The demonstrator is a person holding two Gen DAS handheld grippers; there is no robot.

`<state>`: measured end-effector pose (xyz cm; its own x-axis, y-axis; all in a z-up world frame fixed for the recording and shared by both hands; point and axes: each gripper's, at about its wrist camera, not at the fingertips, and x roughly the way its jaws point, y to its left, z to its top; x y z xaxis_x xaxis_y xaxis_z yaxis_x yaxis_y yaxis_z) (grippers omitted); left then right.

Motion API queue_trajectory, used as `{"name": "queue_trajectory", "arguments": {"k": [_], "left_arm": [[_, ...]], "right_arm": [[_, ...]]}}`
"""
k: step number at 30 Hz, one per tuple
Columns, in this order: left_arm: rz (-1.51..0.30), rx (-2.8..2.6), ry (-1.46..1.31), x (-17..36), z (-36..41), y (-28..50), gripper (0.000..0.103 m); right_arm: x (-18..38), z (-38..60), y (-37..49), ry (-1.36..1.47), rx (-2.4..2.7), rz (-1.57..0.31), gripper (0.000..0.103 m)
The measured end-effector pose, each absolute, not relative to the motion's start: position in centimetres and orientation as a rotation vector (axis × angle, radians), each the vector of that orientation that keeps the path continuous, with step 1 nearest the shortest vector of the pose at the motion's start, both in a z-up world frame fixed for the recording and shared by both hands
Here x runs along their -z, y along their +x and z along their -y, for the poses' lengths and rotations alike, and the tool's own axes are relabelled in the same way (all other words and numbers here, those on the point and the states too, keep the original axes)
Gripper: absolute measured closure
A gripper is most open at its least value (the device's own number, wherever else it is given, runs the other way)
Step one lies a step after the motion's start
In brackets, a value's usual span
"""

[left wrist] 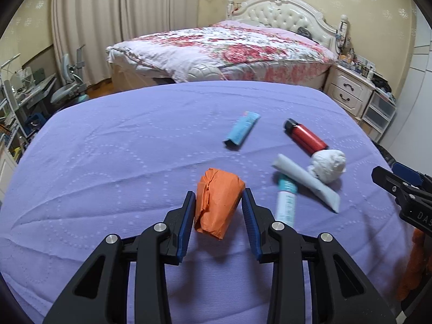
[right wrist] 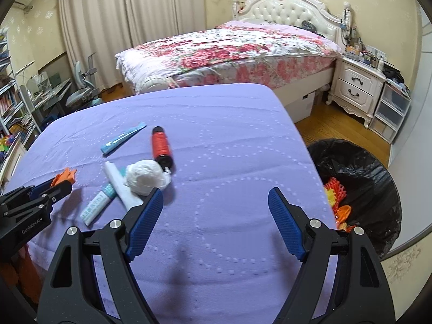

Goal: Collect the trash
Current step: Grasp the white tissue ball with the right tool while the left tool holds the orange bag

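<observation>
Left gripper [left wrist: 218,198] is low over the lilac quilted counter [left wrist: 121,162], jaws straddling a crumpled orange paper wad [left wrist: 217,202] — contact cannot be confirmed. Right gripper [right wrist: 216,197] hovers spread wide, empty. A black-lined round trash bin [right wrist: 372,178] stands beside the counter, partly cut off.

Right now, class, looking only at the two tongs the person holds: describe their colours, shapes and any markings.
Both the left tongs and right tongs have matte black, angular plastic arms with triangular cut-outs and round silver screw heads. Each finger carries a blue ribbed pad. White lettering on the left body reads "GenRobot.AI"; the right one shows only "DAS", cut off. No cables or sleeves are visible.
</observation>
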<state>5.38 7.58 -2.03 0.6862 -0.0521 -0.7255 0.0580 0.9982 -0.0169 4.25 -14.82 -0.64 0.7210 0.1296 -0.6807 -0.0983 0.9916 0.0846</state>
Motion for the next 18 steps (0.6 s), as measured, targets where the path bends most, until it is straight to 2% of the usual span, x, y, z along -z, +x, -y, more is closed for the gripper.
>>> {"name": "queue_trajectory", "arguments": {"k": [7,9,12,15,18], "left_arm": [[-0.798,-0.022,-0.006,2.0,-11.0,5.4,0.067],[-0.794,-0.038,-0.005,2.1,-11.5,5.3,0.067],[-0.795,-0.056,-0.014,2.2,-12.4,5.3,0.067],[-0.796,-0.067,-0.021,2.4,-13.1,5.5,0.067],[-0.798,-0.067,-0.029,2.5,-13.2,5.5,0.067]], "right_arm": [[0.7,11.3,5.3,-0.003,-0.193,-0.766,0.027],[0.9,10.4,5.9,-0.015,-0.208,-0.775,0.034],[1.3,9.5,6.7,-0.018,-0.224,-0.799,0.037],[1.8,8.9,7.4,-0.023,-0.233,-0.824,0.044],[2.4,8.6,7.8,-0.017,-0.247,-0.854,0.055]]}}
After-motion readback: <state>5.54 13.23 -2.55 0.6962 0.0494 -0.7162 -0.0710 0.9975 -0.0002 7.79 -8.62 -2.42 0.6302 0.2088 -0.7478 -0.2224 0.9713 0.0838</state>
